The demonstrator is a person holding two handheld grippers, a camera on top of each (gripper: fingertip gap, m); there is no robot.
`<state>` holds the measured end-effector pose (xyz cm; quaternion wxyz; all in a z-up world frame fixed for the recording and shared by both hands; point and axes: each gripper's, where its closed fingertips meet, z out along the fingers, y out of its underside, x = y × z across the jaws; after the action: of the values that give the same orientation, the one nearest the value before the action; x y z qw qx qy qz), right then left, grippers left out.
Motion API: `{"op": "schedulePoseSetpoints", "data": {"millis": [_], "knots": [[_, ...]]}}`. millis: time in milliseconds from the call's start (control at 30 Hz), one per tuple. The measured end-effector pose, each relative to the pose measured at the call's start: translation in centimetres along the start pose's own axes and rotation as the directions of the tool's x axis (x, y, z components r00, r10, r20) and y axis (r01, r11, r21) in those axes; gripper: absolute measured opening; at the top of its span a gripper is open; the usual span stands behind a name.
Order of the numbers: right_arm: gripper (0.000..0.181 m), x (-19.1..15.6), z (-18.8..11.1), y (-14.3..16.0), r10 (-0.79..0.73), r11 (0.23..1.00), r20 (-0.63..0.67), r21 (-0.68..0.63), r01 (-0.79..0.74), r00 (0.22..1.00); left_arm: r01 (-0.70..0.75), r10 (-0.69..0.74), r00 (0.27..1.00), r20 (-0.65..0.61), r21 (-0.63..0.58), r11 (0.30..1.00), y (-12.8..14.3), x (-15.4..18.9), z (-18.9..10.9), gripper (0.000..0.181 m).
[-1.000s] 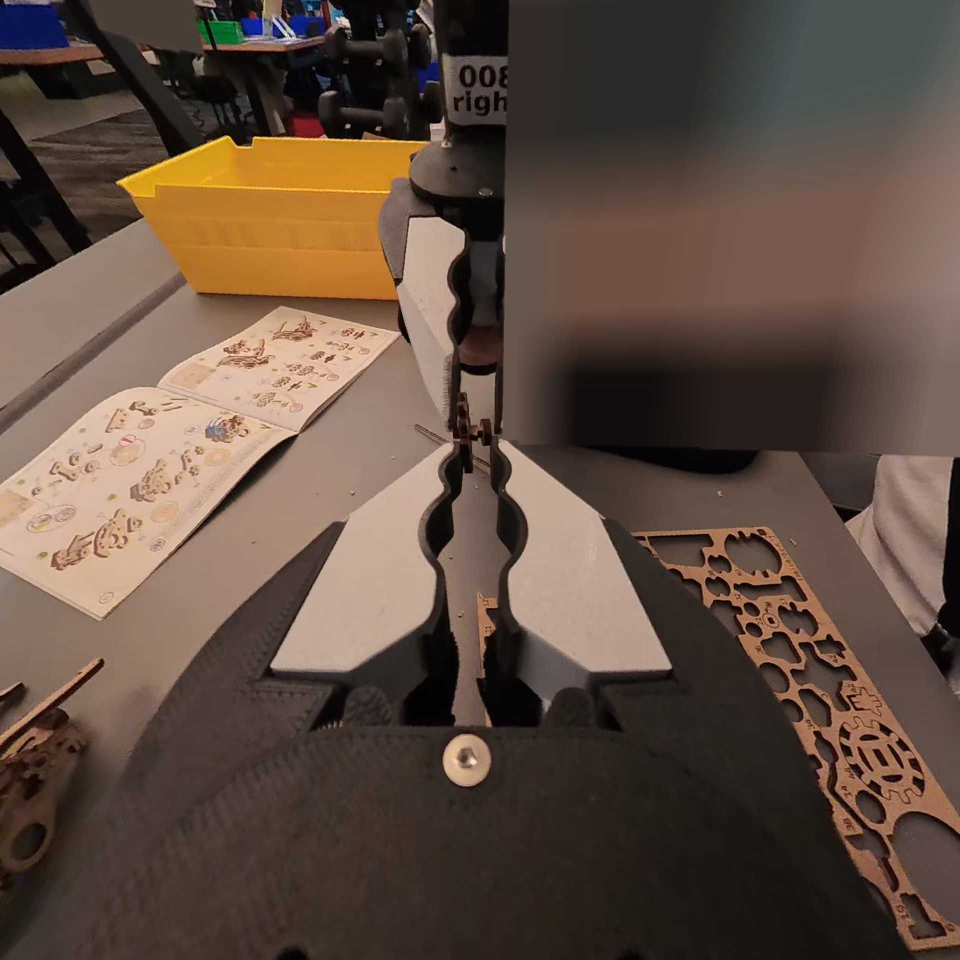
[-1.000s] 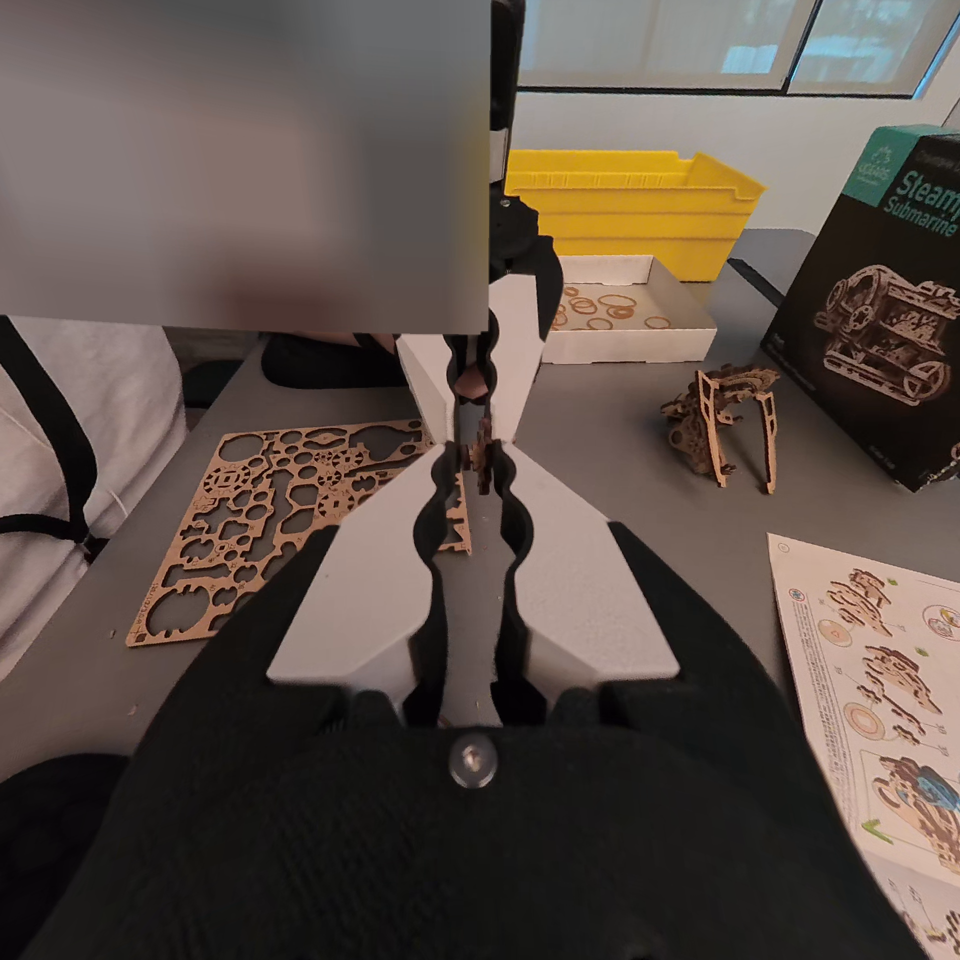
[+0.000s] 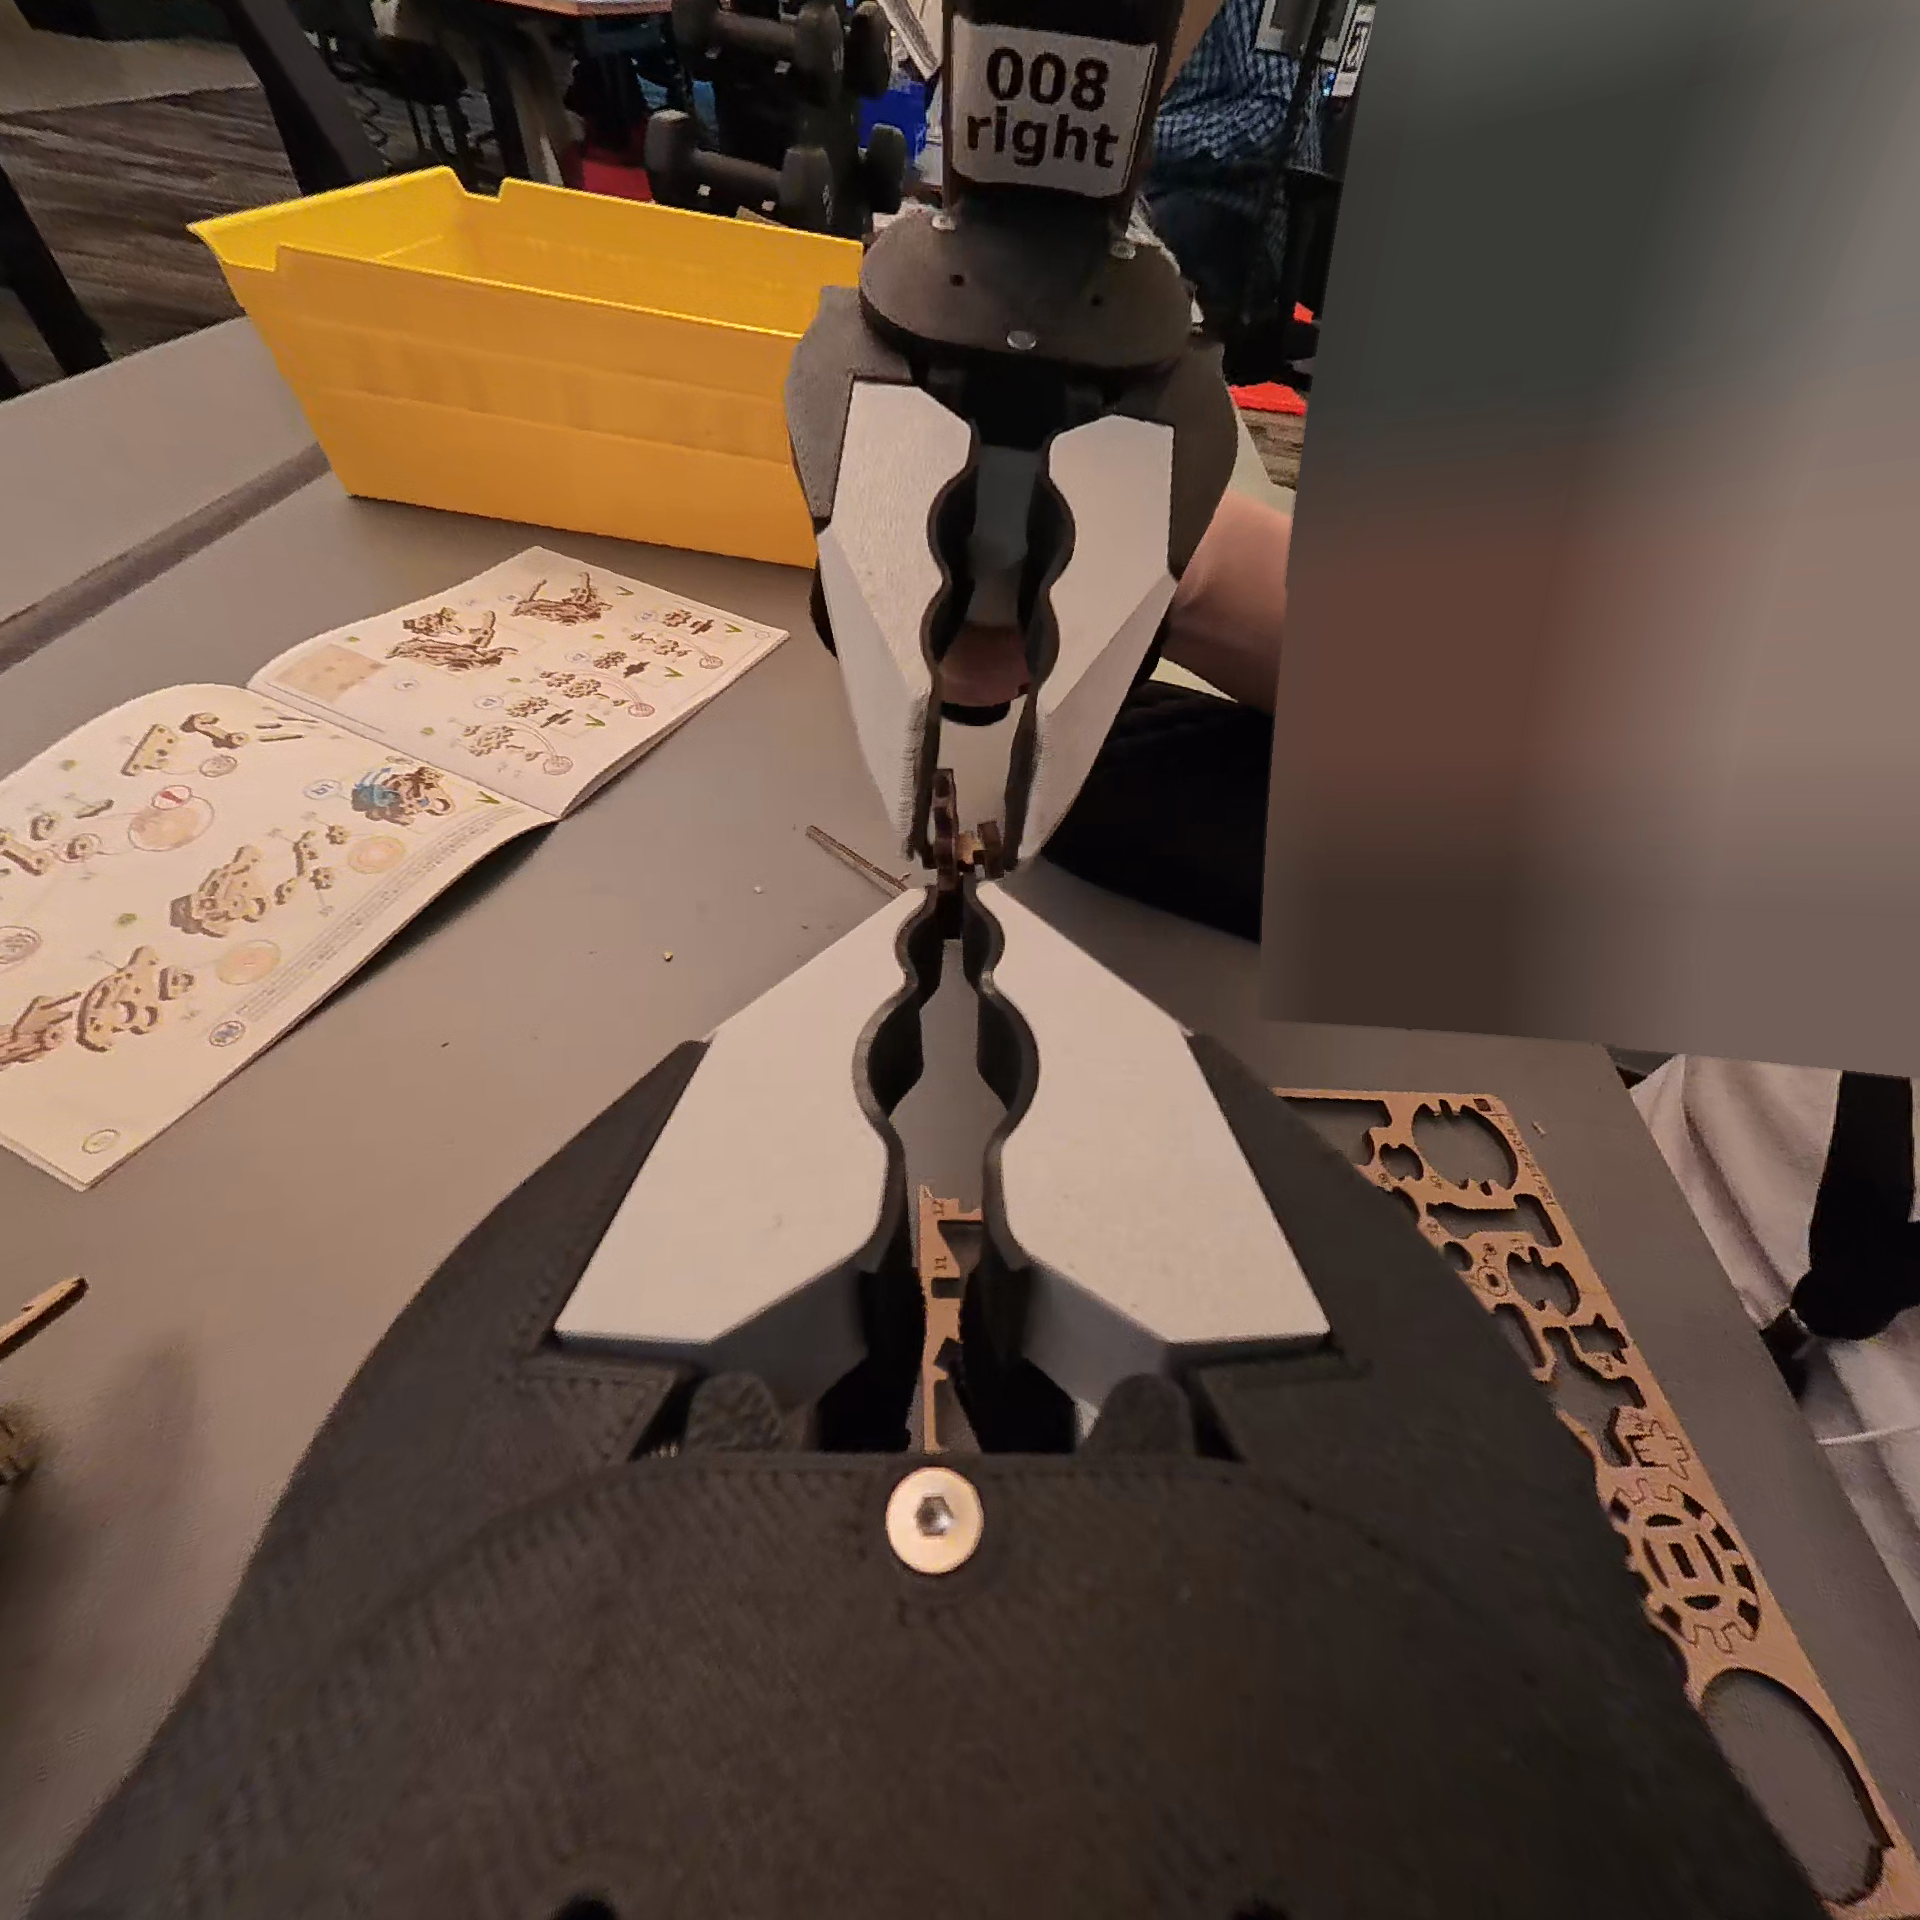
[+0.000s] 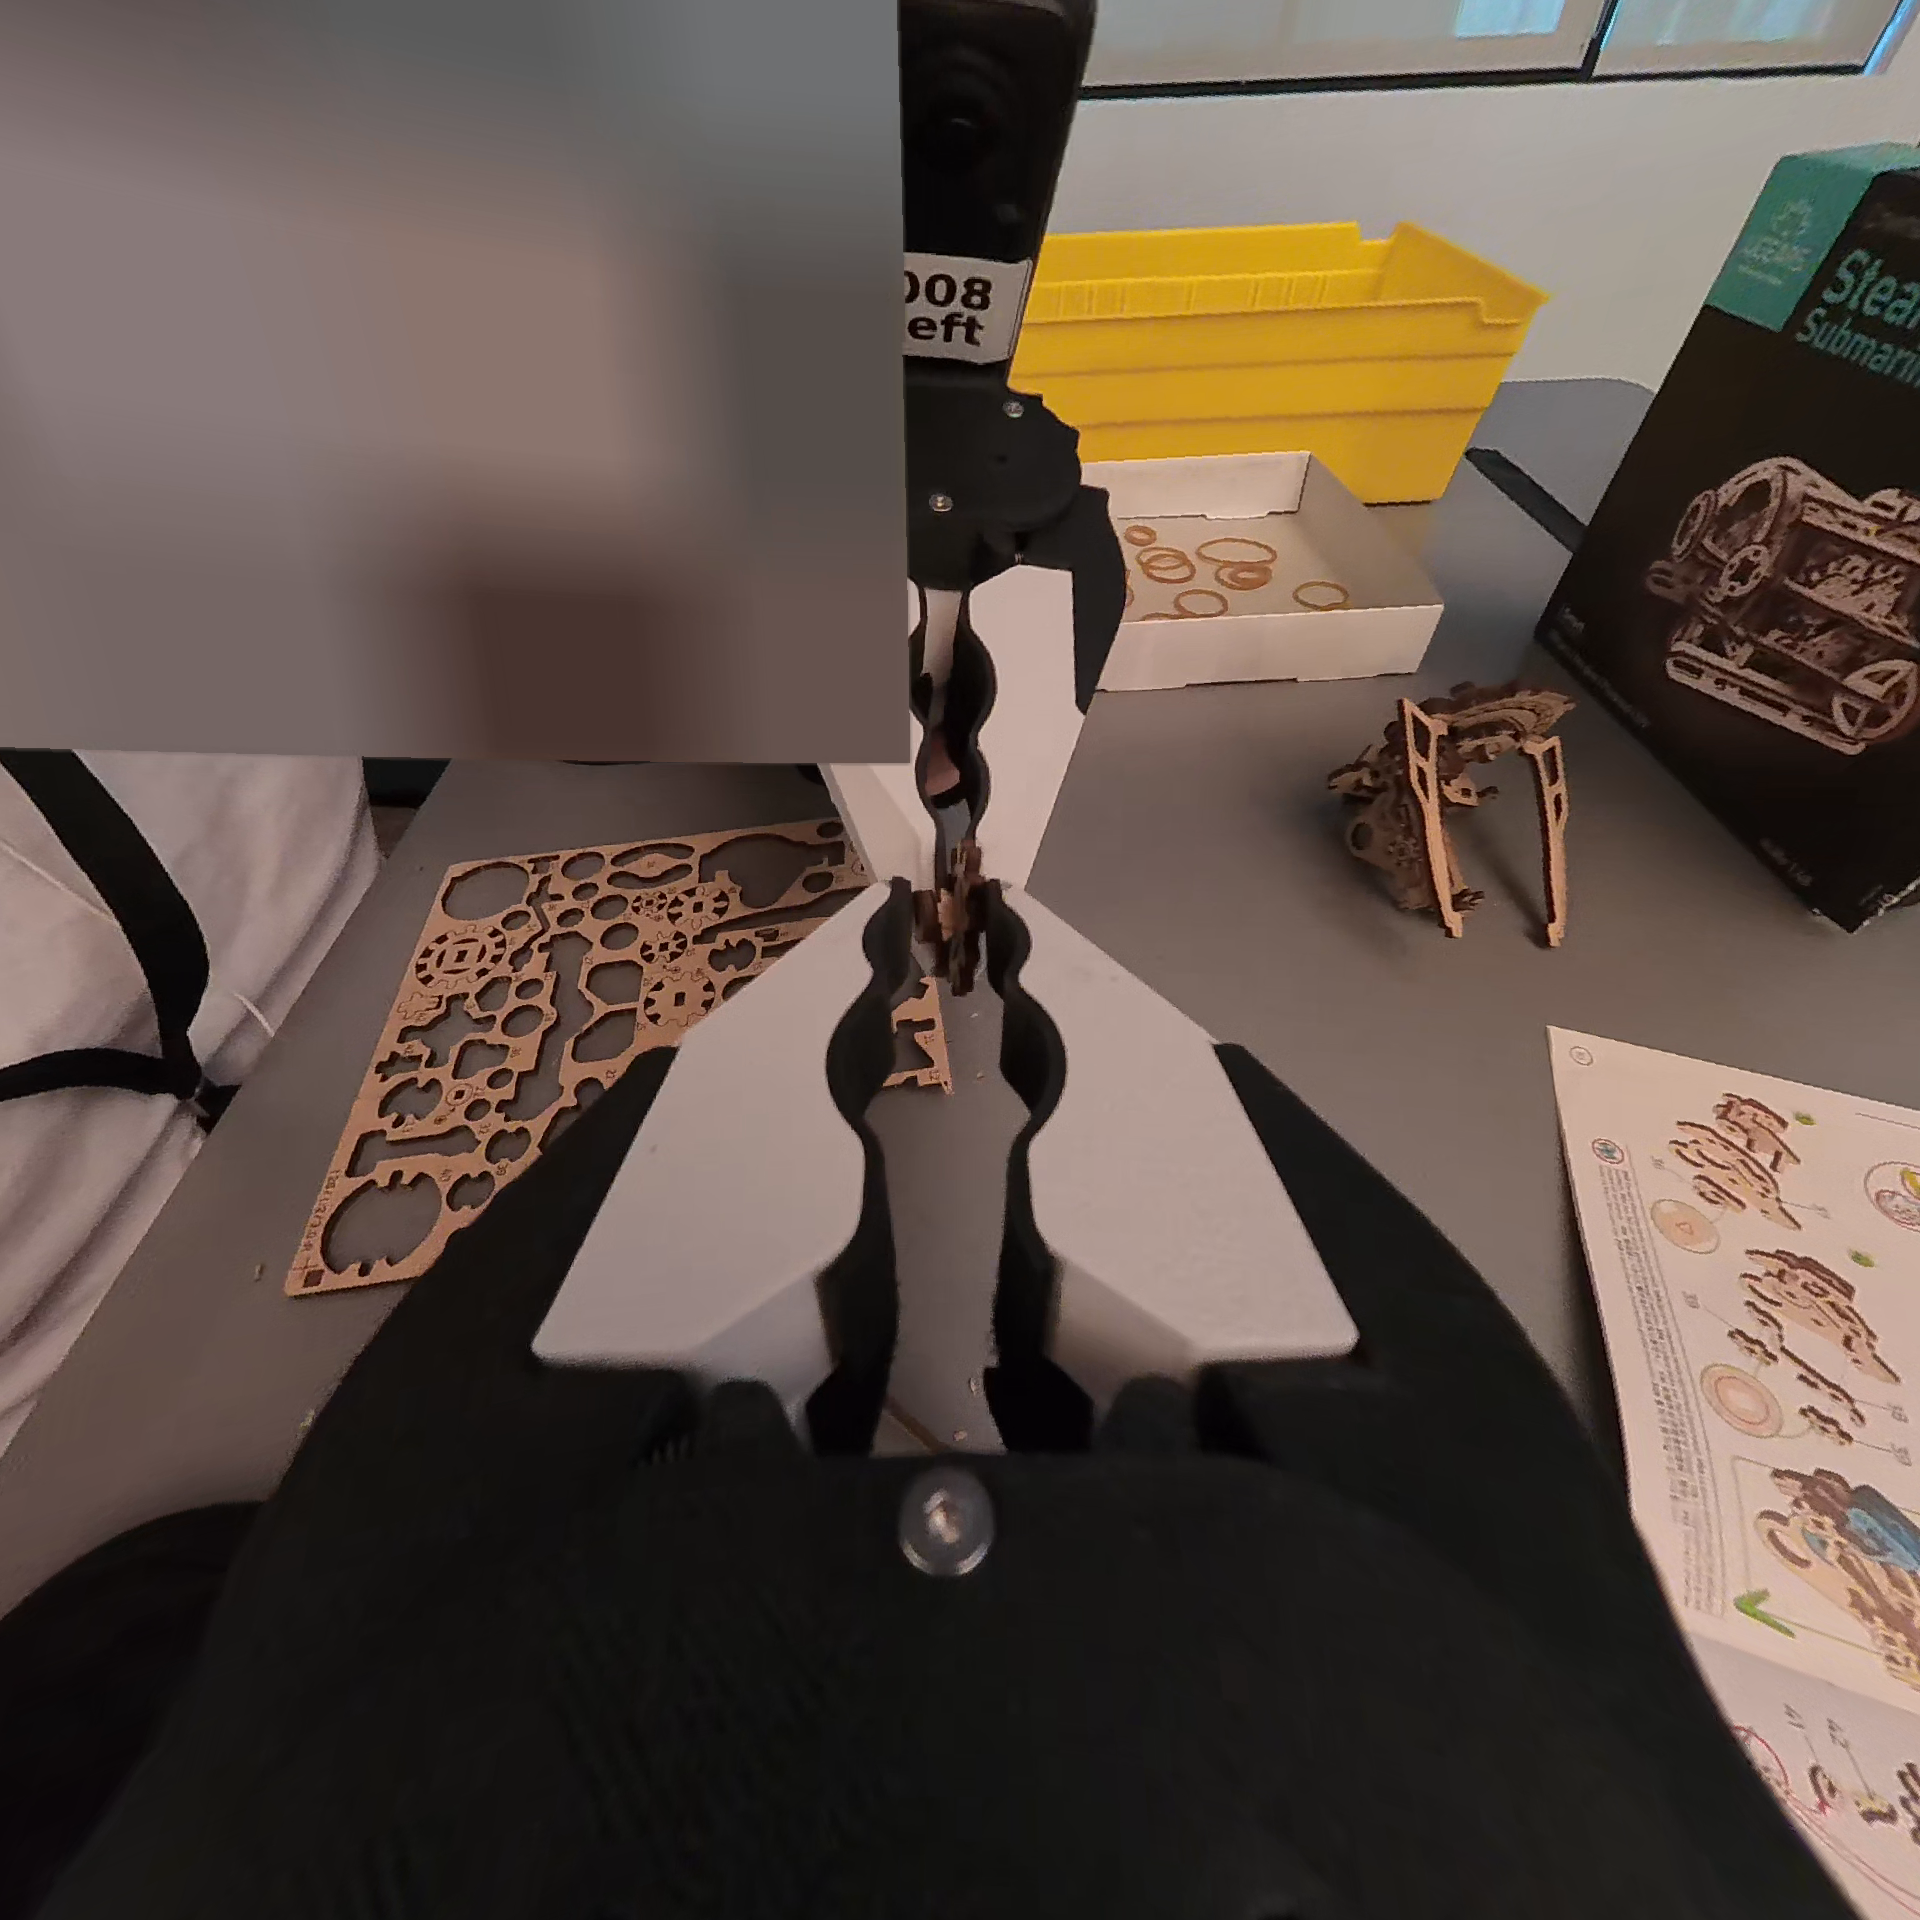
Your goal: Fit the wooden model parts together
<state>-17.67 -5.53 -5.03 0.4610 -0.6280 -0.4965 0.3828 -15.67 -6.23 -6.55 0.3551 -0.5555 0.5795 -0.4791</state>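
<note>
Above worktop [image 3: 520, 1039] middle, left wrist view: left gripper [image 3: 948, 914] pinching small wooden gear part [image 3: 943, 831]; right gripper [image 3: 961, 847] opposite, tip to tip, nipping mating wooden piece [image 3: 982, 840]. Judgement: keep parts square, press straight, no twisting.

Right wrist view: right gripper [image 4: 948, 914] level, pointing away from holder, clamped on piece; left gripper [image 4: 961, 831] angled down from above. Parts touching.

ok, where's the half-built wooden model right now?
In the right wrist view the half-built wooden model stands on the grey table, right of the gripper tips, in front of the dark kit box and near the white tray.
</note>
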Motion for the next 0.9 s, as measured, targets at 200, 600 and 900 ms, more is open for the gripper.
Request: {"op": "schedulePoseSetpoints", "data": {"millis": [200,600,900], "knots": [[0.011,-0.1,0.0,-0.1,-0.050,0.999,-0.009,-0.001,0.050,0.999,-0.046,0.047,0.998,0.047,-0.020,0.999,-0.1,-0.1,-0.1,0.000],[0.023,0.0,-0.8,-1.1,-0.073,0.997,-0.030,0.037,0.074,0.997,-0.121,0.118,0.992,0.035,0.125,0.985,-2.2,0.2,-1.3,0.000],[0.013,-1.6,-0.7,-2.2,-0.185,0.983,-0.045,0.003,0.185,0.982,-0.281,0.280,0.959,0.031,0.184,0.942,-2.9,1.7,-1.5,0.000]]}}
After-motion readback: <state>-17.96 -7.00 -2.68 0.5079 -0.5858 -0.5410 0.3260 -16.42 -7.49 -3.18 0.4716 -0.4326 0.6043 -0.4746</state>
